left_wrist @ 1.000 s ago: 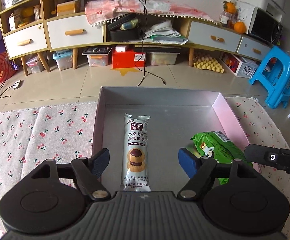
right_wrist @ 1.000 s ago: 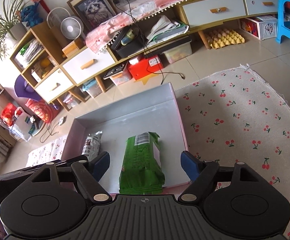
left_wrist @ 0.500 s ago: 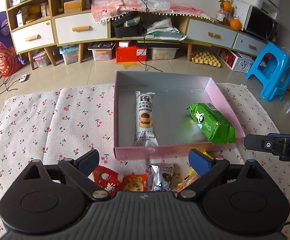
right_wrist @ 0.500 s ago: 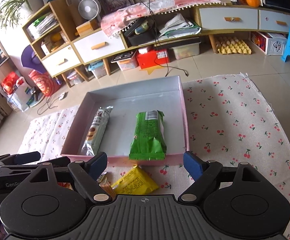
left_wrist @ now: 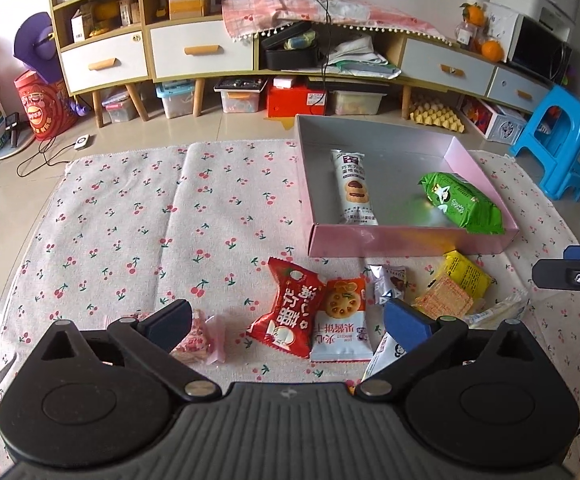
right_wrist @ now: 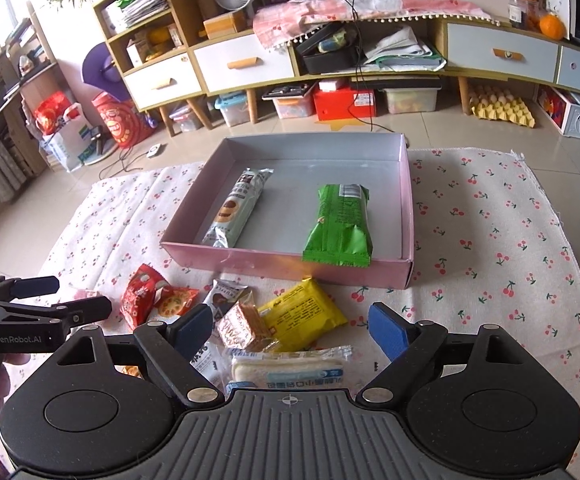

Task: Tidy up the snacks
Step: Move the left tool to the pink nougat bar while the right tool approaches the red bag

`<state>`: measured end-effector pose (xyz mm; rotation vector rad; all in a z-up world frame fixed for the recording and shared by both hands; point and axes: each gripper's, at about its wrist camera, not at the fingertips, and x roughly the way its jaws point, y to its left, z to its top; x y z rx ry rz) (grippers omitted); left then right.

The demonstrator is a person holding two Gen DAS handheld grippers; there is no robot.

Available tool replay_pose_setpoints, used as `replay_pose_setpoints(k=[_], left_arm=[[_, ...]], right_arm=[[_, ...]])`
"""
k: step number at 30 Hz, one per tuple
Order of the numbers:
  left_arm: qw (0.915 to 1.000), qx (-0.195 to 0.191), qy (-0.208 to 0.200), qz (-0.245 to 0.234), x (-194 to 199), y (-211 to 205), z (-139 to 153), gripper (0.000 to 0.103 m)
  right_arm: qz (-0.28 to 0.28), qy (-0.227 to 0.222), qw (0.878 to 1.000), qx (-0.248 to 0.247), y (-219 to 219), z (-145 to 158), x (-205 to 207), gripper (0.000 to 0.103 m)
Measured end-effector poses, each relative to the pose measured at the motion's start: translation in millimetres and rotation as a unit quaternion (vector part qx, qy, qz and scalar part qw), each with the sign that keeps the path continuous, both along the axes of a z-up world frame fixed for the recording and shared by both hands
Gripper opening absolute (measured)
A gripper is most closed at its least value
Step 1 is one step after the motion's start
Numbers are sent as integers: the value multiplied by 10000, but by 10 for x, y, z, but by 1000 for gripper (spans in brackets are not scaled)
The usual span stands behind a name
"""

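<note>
Both claws, left claw (left_wrist: 288, 320) and right claw (right_wrist: 290, 326), have just been opening and hang empty above loose snacks (right_wrist: 302, 316); two packets lie in the pink box (right_wrist: 290, 270).

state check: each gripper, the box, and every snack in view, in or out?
left gripper: open, empty; jaws just opened further
right gripper: open, empty; jaws just opened further
pink box: no lid on it, on the cloth
long cookie pack: lying in the box
green pack: lying in the box
red pack: out, on the cloth
yellow pack: out, on the cloth
</note>
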<state>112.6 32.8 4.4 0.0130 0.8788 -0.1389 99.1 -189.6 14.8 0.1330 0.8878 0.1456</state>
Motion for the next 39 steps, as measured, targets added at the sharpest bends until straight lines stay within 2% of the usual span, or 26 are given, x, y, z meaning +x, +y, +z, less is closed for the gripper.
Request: replay_pose_setpoints(k=[6,14,18,21,24,27,31,33,37,39], left_arm=[[9998,188,43,63,-66,225,-68,102],[9976,559,127,378,-70,490,-192,102],[9971,564,150,479,-62,572,-268,102],[9978,647,-56,152,-82,563,-332,101],[9930,1047,-353,-406,-93,569,-415,99],[9861,1319,-509,-871,-103,592,-483,99],[9778,1549,-458,-1336,-61,619,-582,96],[9738,1683,-494,-1450,-43,621,-610,99],[9781,1479,-401,-1409,26,679,-590,98],[9795,1517,-382,-1267,63,699,-591,97]], right_arm=[[97,-44,9999,-33,82,-35,-44,93],[225,61,9989,-402,231,-224,-13,93],[415,-102,9973,-601,356,-266,5,93],[805,-359,9934,-739,504,-292,-6,93],[1171,-508,9892,-720,679,-300,0,93],[1414,-435,9877,-513,854,-321,62,93],[1593,-178,9868,-240,1115,-405,182,93],[1592,-99,9871,-146,1232,-452,228,93],[1422,51,9898,73,1368,-530,341,93],[1303,99,9913,152,1413,-573,397,93]])
